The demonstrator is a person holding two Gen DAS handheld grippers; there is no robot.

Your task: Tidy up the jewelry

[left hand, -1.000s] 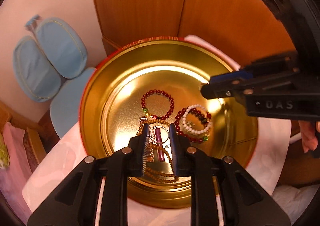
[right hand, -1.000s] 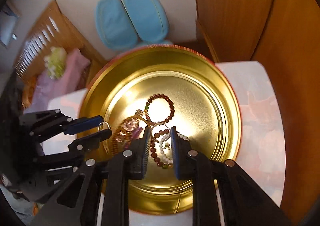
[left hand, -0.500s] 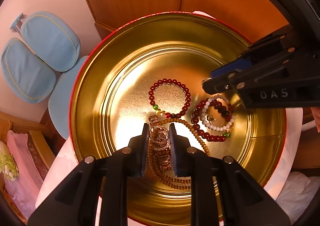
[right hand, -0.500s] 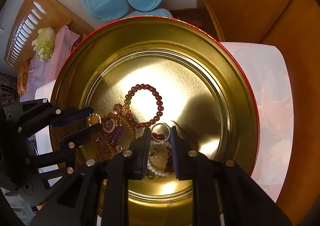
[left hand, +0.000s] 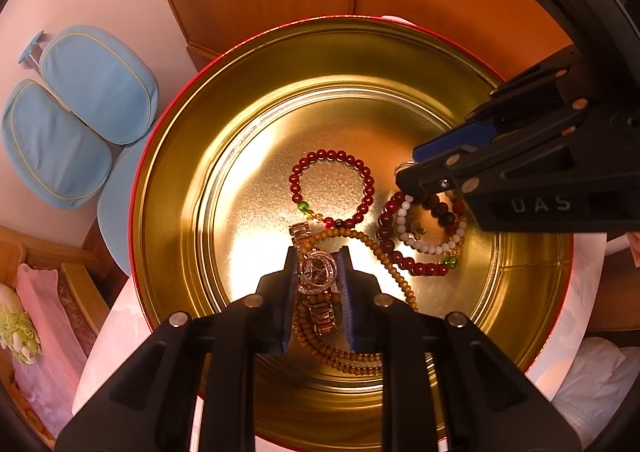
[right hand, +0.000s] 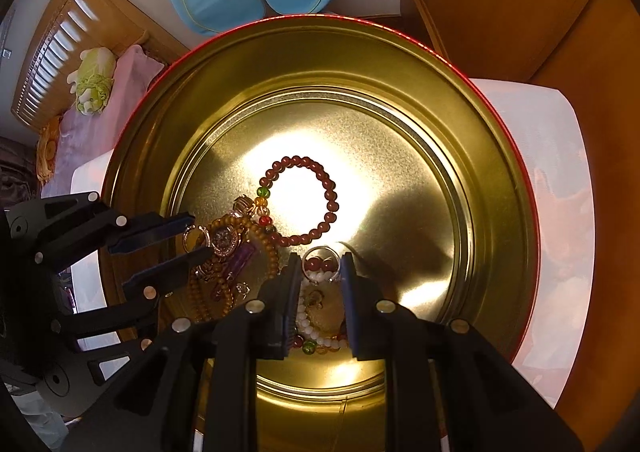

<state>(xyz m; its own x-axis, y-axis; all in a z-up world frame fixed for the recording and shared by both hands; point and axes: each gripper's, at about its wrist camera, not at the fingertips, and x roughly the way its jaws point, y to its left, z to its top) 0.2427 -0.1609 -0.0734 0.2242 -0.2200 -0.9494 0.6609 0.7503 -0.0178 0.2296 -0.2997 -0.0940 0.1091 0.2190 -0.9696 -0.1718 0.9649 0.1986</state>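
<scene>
On the left of the left wrist view, blue cushions [left hand: 76, 112] are seen on the floor, nearer the picture's edge than a second ago. The gold tin [left hand: 180, 156] on the white surface [left hand: 116, 348] now fills far more of both views than it did then, both hand-held grippers having been lowered into it. The left hand-held gripper [left hand: 318, 270] is nearly closed, and the watch [left hand: 318, 272] is seen between its fingers; whether it is pinched cannot be told. A tan bead strand [left hand: 384, 256] is coiled under and beside the watch. Farther off, a dark red bead bracelet [left hand: 332, 156] lies flat on the tin's floor. To the right, a stack of red and white bracelets [left hand: 416, 248] lies under the right hand-held gripper [right hand: 320, 270], which is likewise nearly closed, with a silver ring [right hand: 320, 250] between its tips; a grip cannot be confirmed.
</scene>
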